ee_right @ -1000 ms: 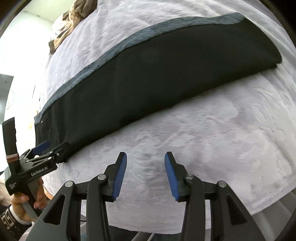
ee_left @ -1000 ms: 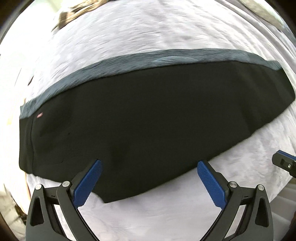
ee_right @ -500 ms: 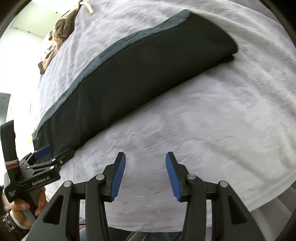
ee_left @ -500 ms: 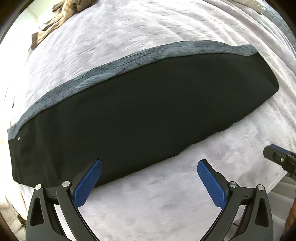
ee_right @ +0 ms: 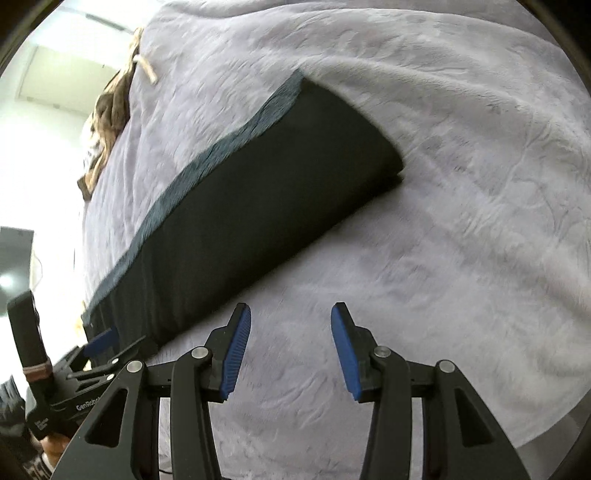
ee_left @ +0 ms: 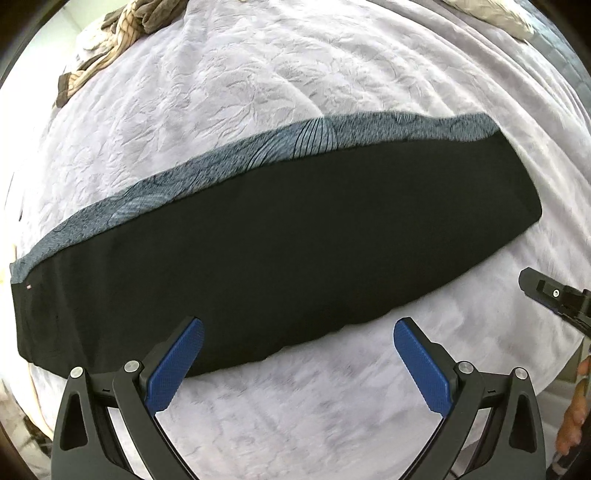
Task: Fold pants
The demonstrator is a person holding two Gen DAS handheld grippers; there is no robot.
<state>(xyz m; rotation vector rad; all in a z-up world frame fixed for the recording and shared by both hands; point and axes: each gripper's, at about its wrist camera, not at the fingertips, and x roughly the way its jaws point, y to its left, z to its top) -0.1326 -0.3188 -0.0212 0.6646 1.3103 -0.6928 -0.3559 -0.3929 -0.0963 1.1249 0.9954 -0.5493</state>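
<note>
Black pants (ee_left: 280, 251) with a grey patterned strip (ee_left: 258, 155) along their far edge lie flat as one long band on a pale lilac blanket (ee_left: 258, 74). My left gripper (ee_left: 297, 332) hangs wide open above the band's near edge, its left pad over black cloth, nothing between the pads. In the right wrist view the pants (ee_right: 251, 214) run from lower left to upper right, ending in a square cut end. My right gripper (ee_right: 290, 317) is open over bare blanket, just short of the near edge. The left gripper (ee_right: 107, 343) shows at that view's lower left.
A brown patterned garment (ee_left: 110, 40) lies crumpled at the blanket's far left corner, also seen as a brown garment (ee_right: 110, 110) in the right wrist view. A pale cushion (ee_left: 491, 14) sits at the far right. The bed's edge drops away behind both grippers.
Both grippers have travelled sideways along the pants toward their square end, which now sits nearer the middle of both views. The pants lie as before. Both grippers stay open.
</note>
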